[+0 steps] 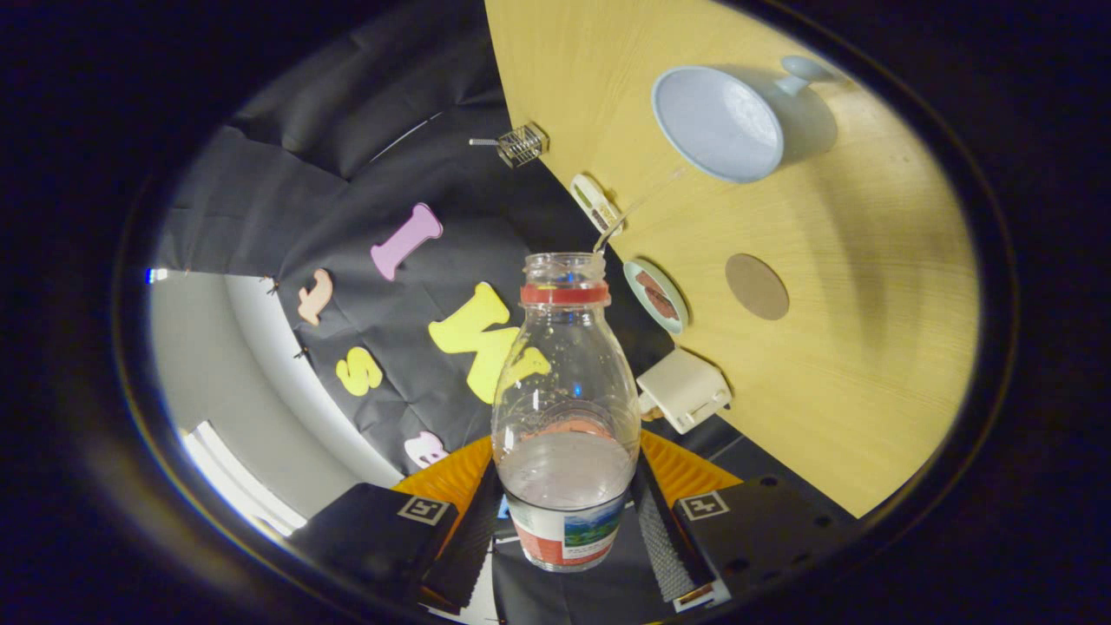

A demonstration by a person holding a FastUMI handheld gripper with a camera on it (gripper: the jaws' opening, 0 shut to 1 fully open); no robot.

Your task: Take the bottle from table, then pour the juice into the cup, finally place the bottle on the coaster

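A clear glass bottle (566, 408) with a red neck ring, no cap and a label at its base sits between my fingers, which press on it from both sides. My gripper (566, 521) is shut on the bottle and holds it off the table, with the whole view tilted. A little pale liquid lies in the bottle's lower part. Beyond its mouth, a light blue cup (719, 123) with a handle stands on the wooden table (868, 347). Between bottle and cup lies a round brown coaster (757, 286).
Along the table's far edge stand a small white box (684, 389), a round tin with a picture (656, 296), a small white oval item (594, 202) and a little wire cage (521, 144). The black cloth wall rises behind them.
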